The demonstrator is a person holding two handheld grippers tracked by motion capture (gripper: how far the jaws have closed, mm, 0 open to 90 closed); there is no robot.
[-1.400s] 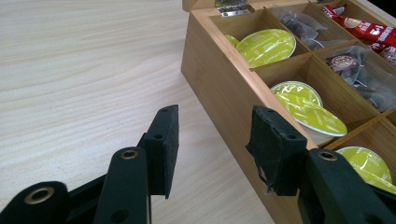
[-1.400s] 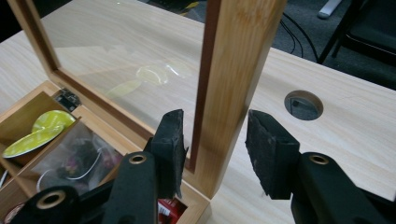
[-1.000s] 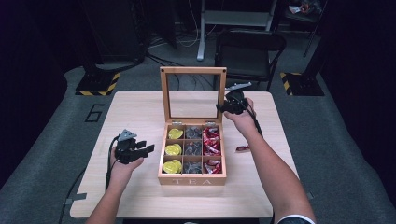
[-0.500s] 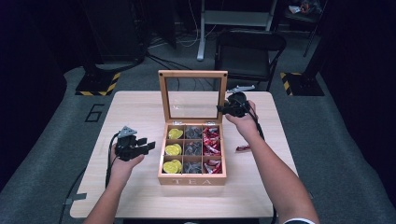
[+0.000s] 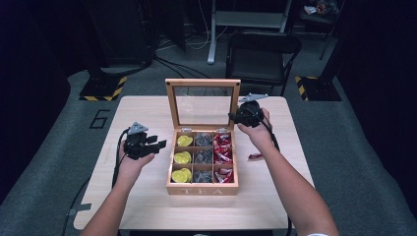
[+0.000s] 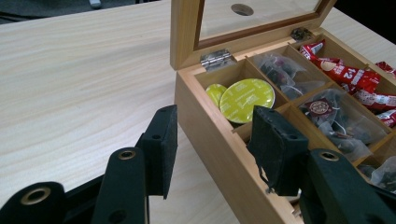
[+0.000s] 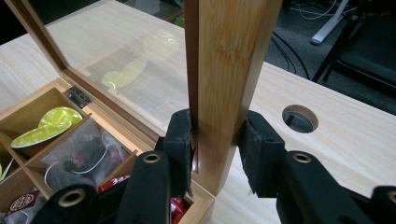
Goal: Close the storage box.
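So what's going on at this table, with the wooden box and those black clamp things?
A person is working with a hand-held gripper in each hand on a wooden tea box. The right hand-held gripper is clamped on the side edge of the upright glass lid, holding it open. The left hand-held gripper hovers open by the box's left wall, holding nothing. Inside are yellow capsules, grey tea bags and red packets.

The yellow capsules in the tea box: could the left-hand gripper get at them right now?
Probably yes. The lid stands upright, clamped at its side edge by the right gripper, so the yellow capsules lie uncovered in the column nearest the left gripper, whose open jaws hover beside the box wall.
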